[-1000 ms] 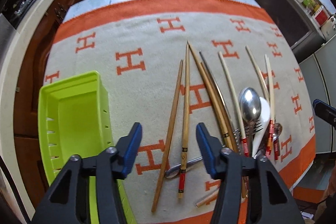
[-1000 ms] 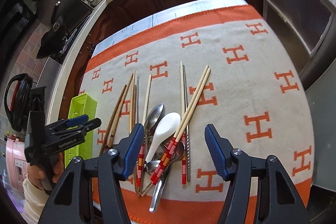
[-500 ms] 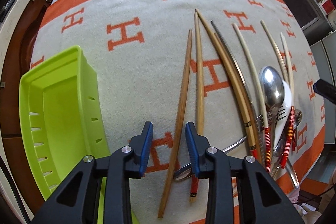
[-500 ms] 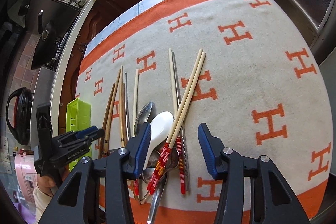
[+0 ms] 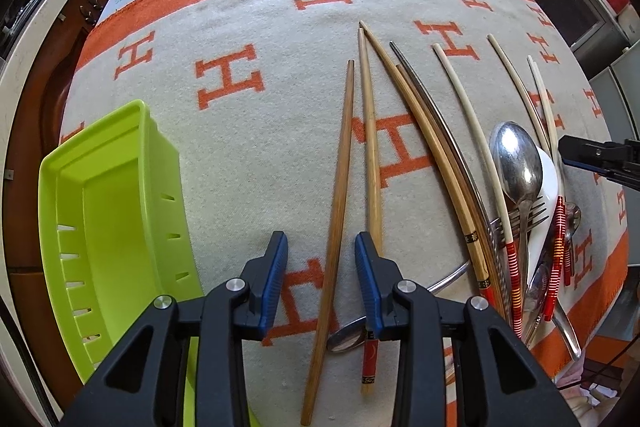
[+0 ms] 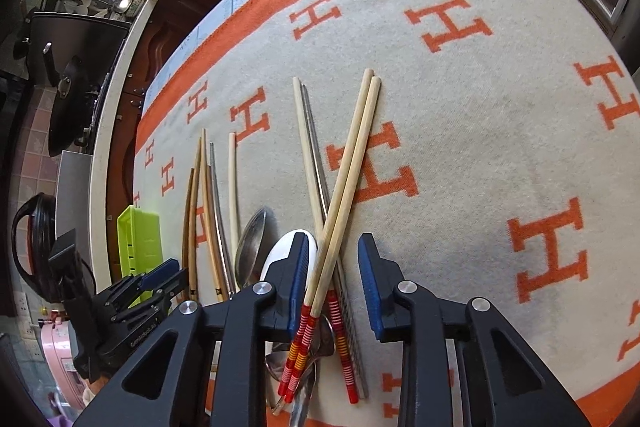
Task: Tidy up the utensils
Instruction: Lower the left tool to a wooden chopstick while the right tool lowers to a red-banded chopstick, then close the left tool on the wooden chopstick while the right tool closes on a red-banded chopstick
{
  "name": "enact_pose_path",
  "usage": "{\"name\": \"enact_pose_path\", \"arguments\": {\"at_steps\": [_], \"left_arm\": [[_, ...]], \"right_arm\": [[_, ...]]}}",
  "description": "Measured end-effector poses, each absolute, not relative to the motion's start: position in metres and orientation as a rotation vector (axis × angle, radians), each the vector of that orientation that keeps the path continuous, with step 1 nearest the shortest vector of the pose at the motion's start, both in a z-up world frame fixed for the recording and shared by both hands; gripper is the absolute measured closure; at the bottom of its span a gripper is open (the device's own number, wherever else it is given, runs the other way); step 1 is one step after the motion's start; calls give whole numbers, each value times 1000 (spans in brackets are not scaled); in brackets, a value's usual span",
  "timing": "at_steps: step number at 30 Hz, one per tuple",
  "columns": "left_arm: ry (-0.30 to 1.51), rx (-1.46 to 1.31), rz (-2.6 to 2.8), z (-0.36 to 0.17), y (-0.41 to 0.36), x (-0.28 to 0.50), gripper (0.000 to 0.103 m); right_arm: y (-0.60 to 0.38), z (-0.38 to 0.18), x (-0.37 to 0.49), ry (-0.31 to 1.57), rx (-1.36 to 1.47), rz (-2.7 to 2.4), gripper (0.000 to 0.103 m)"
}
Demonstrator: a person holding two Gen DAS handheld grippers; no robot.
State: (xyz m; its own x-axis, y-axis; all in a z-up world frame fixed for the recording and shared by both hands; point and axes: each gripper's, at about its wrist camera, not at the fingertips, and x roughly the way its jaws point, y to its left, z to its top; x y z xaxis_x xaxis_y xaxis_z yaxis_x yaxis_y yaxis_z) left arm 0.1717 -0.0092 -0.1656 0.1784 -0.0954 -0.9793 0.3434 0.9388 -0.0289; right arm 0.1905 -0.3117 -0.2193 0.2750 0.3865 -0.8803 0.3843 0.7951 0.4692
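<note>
Our brown chopstick (image 5: 336,211) at lower centre now lies between the left gripper (image 5: 321,271), unpinched. Lower centre of the right view, the right gripper (image 6: 334,279) has been narrowing around two red-banded chopsticks (image 6: 344,195), not clamped. Green tray (image 5: 60,187) waits left.

- bare cream blanket with orange h marks (image 6: 500,131) right of the crossed pale chopsticks (image 6: 352,163): open room.
- lime-green plastic slotted tray (image 5: 108,211) walls off the left.
- piled metal spoons and striped chopsticks (image 5: 524,227) crowd the right.
</note>
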Motion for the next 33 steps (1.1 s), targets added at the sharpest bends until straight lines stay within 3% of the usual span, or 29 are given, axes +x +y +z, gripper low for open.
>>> {"name": "enact_pose_path", "arguments": {"at_steps": [4, 9, 14, 23, 33], "left_arm": [[1360, 208, -321, -165, -8, 171, 71], [1364, 193, -335, -163, -9, 170, 88], [1365, 148, -314, -163, -7, 172, 97], [1348, -4, -266, -156, 20, 174, 99], [1252, -72, -278, -111, 44, 153, 99]], "right_arm": [[-305, -231, 195, 1327, 713, 15, 89], [-298, -230, 194, 1306, 700, 12, 96], [-294, -220, 192, 1292, 666, 6, 96], [-292, -201, 182, 1271, 670, 26, 97], [-290, -156, 161, 1217, 654, 86, 97]]}}
